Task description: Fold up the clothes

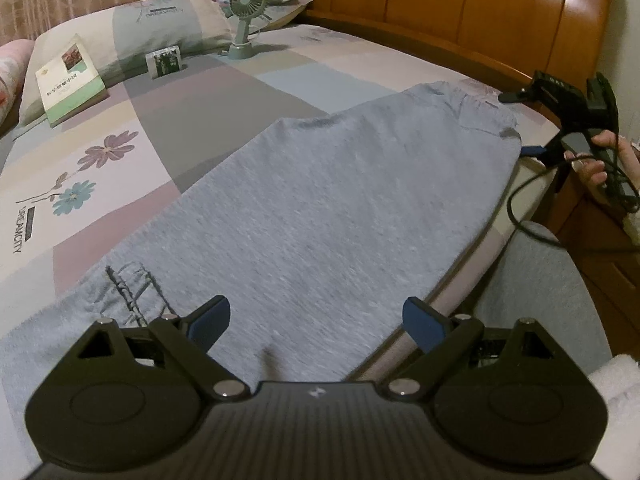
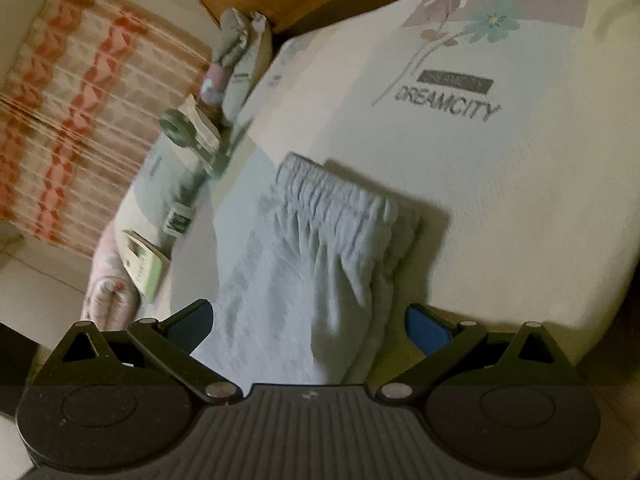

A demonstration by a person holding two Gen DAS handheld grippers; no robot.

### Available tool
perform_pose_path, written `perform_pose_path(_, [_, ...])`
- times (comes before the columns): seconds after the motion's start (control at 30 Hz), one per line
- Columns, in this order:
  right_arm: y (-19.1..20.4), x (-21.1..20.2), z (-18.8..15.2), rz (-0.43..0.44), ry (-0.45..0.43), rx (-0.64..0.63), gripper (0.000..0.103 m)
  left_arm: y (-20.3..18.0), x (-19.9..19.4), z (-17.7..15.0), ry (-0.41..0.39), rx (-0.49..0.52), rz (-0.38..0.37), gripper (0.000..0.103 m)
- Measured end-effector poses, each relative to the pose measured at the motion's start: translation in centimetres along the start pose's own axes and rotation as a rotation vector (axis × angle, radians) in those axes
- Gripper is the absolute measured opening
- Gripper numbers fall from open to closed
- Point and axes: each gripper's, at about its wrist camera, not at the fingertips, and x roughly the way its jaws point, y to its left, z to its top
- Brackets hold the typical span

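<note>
Letters spelling DREAMCITY (image 2: 446, 105) sit on the bed sheet (image 1: 200, 92) beside grey pants (image 1: 320, 208). Both the left claw (image 1: 316, 322) and right claw (image 2: 308, 322) are released, wide apart over the pants.

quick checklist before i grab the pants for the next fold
1. Left tongs open, over the pants: ok.
2. Right tongs open, at the waistband: ok.
3. Pants flat on the bed: ok, mostly smooth.
4. Fan and book apart from the pants: ok.
5. Cable off the pants: ok, hangs beside the bed.
6. Hem end: cannot tell, below the tongs.
</note>
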Motion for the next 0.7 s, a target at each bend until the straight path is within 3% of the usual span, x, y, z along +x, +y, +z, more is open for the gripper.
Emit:
perform_pose_path(0.23, [-1.7,1.1,2.1,0.082,-0.034,0.058,0.103,-0.5,0.6,0.4,0.021,0.011,-0.006,0.093])
perform_pose_path(0.37, [-1.5,1.6,2.7,0.076,-0.035,0.060,0.103,-0.9,0.8,0.6,0.029,0.021,-0.014,0.093])
perform_pose_path(0.47, [-1.3,1.7,2.1,0.077,-0.012,0.063,0.103,-1.2,0.8,0.7,0.029,0.025,-0.016,0.093])
perform_pose_path(0.6, [-0.7,1.7,0.2,0.126,0.099,0.103,0.103,-1.3,0.8,0.8,0.028,0.026,-0.022,0.093])
perform_pose_path(0.7, [-0.3,1.9,-0.1,0.132,0.086,0.057,0.103,-1.3,1.0,1.0,0.033,0.025,-0.026,0.093])
